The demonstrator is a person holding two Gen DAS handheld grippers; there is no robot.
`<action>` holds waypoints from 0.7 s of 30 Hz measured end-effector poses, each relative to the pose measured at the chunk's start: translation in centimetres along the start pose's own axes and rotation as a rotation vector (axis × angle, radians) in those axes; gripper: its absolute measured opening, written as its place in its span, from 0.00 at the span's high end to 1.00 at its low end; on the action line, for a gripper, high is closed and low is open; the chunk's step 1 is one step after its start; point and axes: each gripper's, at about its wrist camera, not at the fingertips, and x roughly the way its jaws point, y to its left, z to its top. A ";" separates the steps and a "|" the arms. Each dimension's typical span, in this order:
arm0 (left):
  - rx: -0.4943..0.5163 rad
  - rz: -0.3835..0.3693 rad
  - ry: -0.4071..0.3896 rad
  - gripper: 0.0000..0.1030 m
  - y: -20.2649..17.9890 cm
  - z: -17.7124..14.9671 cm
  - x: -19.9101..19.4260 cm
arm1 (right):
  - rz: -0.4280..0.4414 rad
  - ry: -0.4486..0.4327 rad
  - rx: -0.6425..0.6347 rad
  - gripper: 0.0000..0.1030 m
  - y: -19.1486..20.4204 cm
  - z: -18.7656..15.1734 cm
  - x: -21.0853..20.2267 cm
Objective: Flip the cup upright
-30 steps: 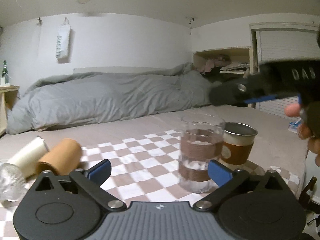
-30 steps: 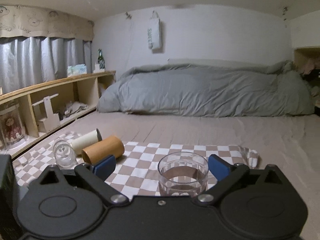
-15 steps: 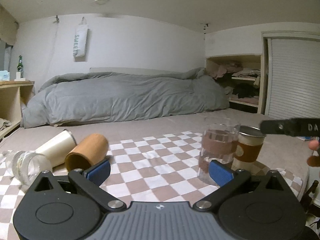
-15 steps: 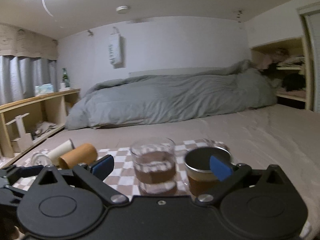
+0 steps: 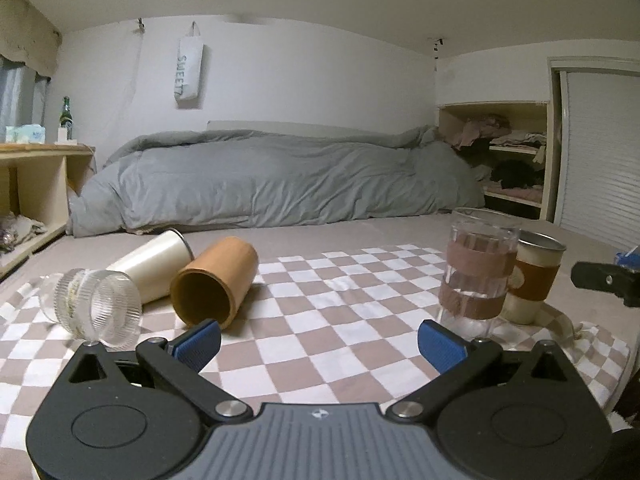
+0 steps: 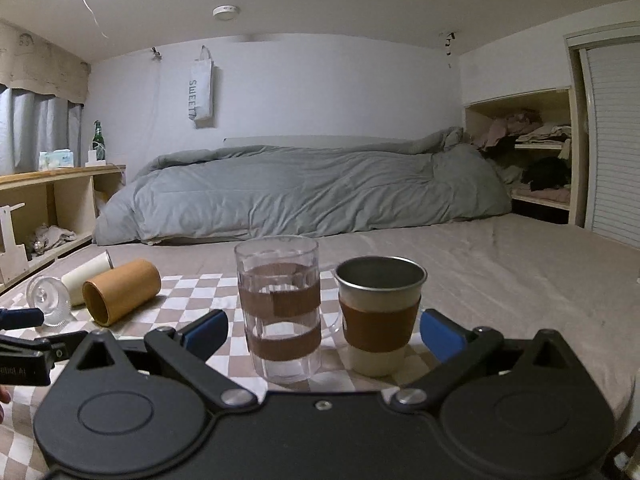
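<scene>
Three cups lie on their sides at the left of a checkered cloth (image 5: 320, 304): a ribbed clear glass (image 5: 94, 307), a white cup (image 5: 154, 260) and a tan cup (image 5: 214, 280), its mouth facing me. They also show in the right wrist view: the glass (image 6: 50, 300), the white cup (image 6: 86, 276), the tan cup (image 6: 120, 296). A clear glass mug with brown bands (image 6: 280, 312) and a steel cup with a brown sleeve (image 6: 378, 314) stand upright. My left gripper (image 5: 318, 342) is open and empty, near the tan cup. My right gripper (image 6: 324, 330) is open and empty, just before the upright cups.
The cloth lies on a beige mattress (image 6: 500, 264). A grey duvet (image 5: 276, 184) is piled at the back. Wooden shelves (image 5: 28, 184) run along the left wall and a closet shelf with clothes (image 5: 504, 160) stands at the right.
Both grippers have pulled back and turned. The left view has swung left from the glass mug toward the lying cups. The right view now faces the two upright cups.
</scene>
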 end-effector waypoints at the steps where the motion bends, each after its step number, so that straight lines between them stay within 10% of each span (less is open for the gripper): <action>1: 0.002 0.002 -0.003 0.00 0.1 0.0 -0.1 | -0.004 0.000 0.001 0.00 0.1 -0.2 0.0; 21: 0.035 -0.005 -0.076 0.00 -0.2 0.9 -2.7 | -0.041 -0.010 -0.010 0.00 1.4 -1.6 -1.2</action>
